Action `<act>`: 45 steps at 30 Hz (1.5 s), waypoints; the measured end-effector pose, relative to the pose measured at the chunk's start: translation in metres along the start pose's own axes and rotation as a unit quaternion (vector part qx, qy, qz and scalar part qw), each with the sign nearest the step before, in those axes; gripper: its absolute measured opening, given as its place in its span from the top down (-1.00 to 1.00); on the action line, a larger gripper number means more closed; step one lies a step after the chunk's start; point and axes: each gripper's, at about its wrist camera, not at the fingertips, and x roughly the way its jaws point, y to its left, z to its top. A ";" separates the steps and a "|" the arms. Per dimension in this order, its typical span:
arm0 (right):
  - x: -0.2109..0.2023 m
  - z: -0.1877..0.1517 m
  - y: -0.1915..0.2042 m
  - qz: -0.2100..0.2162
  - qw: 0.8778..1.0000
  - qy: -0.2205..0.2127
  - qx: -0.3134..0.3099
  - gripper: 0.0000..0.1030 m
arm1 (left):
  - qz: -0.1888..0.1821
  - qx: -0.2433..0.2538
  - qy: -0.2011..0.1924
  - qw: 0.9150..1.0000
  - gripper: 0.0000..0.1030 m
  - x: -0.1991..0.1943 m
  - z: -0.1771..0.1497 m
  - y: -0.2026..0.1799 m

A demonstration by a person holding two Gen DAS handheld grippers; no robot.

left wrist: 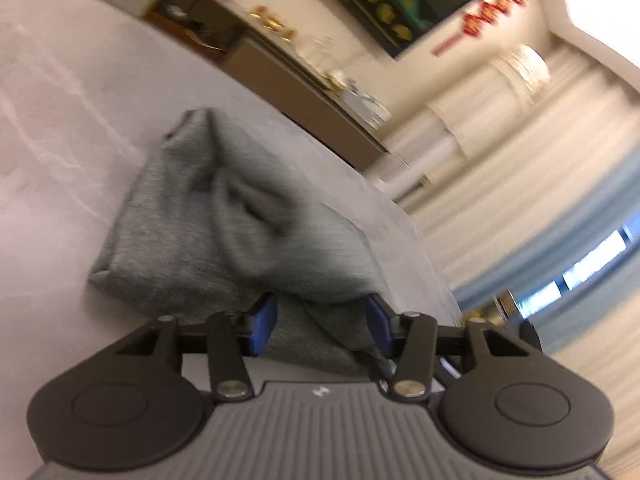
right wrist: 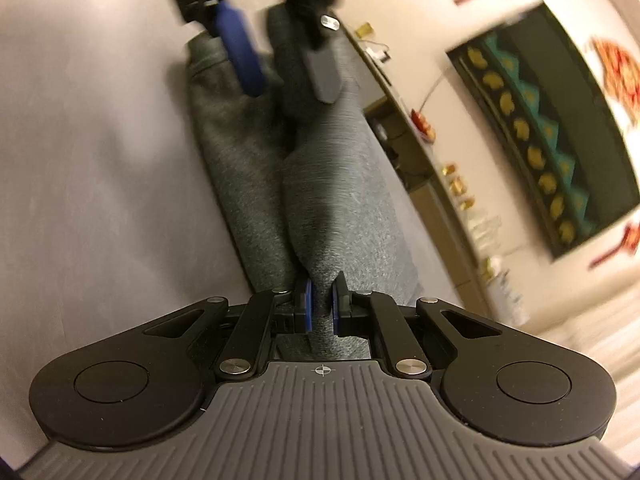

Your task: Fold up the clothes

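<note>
A grey knit garment lies partly folded on a pale grey table. My left gripper is open, its blue pads standing wide apart around the garment's near edge. In the right wrist view the same garment stretches away as a long fold. My right gripper is shut on a raised ridge of that cloth, with fabric pinched between its blue pads. The left gripper shows at the garment's far end, with its fingers spread over the cloth.
A long sideboard with fruit and glassware runs behind the table. A dark framed picture and red decorations hang on the wall. Pale curtains and a window stand to the right.
</note>
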 end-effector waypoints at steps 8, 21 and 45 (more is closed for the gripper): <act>0.008 -0.002 -0.019 0.037 0.996 -0.002 0.086 0.96 | 0.038 -0.006 -0.017 0.999 -0.73 0.016 0.002 -0.008; 0.014 -0.022 -0.018 0.075 0.991 -0.020 0.112 0.60 | 0.082 -0.066 -0.020 0.994 0.56 0.031 0.013 0.029; 0.034 -0.041 -0.166 0.162 0.913 -0.040 0.372 0.33 | 0.147 0.157 -0.028 0.976 0.09 0.024 0.070 -0.052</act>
